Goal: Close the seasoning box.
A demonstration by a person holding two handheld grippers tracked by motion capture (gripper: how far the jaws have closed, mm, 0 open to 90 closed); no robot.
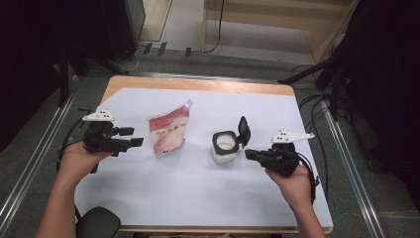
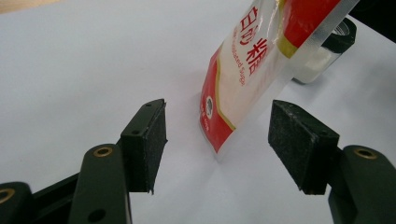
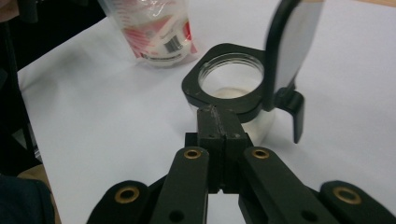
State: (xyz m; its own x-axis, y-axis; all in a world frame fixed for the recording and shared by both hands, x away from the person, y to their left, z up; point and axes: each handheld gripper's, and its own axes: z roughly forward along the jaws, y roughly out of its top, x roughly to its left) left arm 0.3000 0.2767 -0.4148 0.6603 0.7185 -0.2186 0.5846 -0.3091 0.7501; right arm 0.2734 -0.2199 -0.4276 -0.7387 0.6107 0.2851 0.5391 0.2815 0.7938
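Note:
A red-and-white sugar pouch (image 1: 168,130) with a corner spout stands on the white sheet, left of centre. To its right sits a small clear jar (image 1: 224,147) with a black rim, white contents and a black flip lid (image 1: 243,130) standing up. My left gripper (image 1: 134,137) is open just left of the pouch. In the left gripper view the pouch (image 2: 247,65) stands a little ahead of the spread jaws of the left gripper (image 2: 222,123), untouched, with the jar (image 2: 327,56) behind it. My right gripper (image 1: 249,154) is shut on nothing, its tips (image 3: 218,122) at the jar's rim (image 3: 196,91), beside the lid (image 3: 292,46).
A white sheet (image 1: 208,193) covers the wooden table (image 1: 198,83). A dark rounded object (image 1: 99,223) sits at the near left corner. Metal rails (image 1: 346,163) run along both sides on the floor, with cables (image 1: 312,106) at the right.

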